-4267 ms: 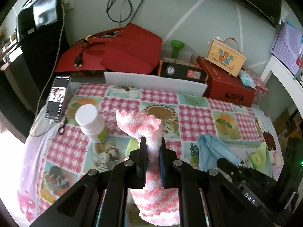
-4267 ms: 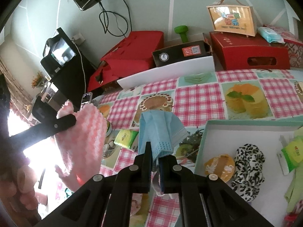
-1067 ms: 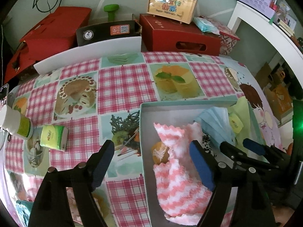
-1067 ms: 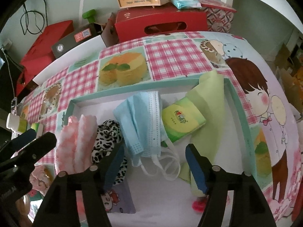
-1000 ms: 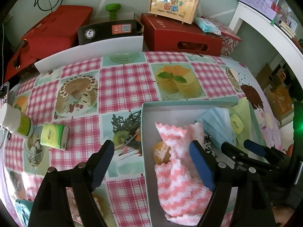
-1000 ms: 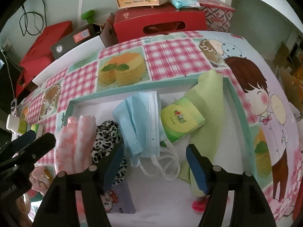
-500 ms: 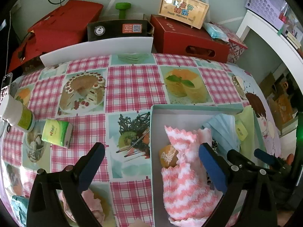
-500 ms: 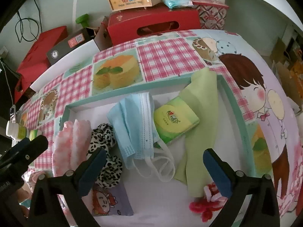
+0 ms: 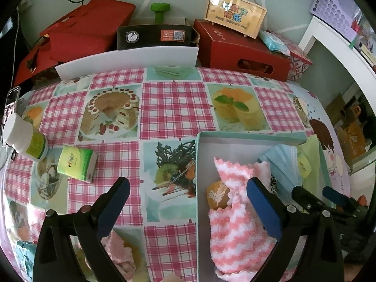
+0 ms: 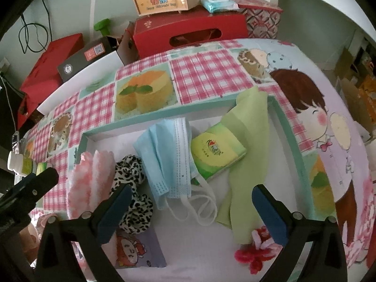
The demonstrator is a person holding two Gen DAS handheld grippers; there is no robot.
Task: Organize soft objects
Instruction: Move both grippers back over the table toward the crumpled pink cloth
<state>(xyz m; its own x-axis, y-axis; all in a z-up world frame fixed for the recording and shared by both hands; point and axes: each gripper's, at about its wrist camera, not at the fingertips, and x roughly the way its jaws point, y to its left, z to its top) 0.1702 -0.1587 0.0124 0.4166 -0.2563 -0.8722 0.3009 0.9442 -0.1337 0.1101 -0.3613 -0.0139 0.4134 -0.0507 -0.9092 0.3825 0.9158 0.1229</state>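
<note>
Left gripper (image 9: 188, 189): jaws have just been opening, now spread wide, empty. Pink-white striped towel (image 9: 237, 223) lies in the teal tray (image 9: 249, 136) by the right-hand jaw. Right gripper (image 10: 191, 195): jaws likewise just opened, spread; blue face mask (image 10: 169, 157) just ahead between them (released), tissue pack (image 10: 217, 151) beyond.

Fluffy knit pink-white cloth (image 9: 237, 223); glossy tablecloth (image 9: 174, 108); smooth paperboard tray (image 10: 291, 141)
</note>
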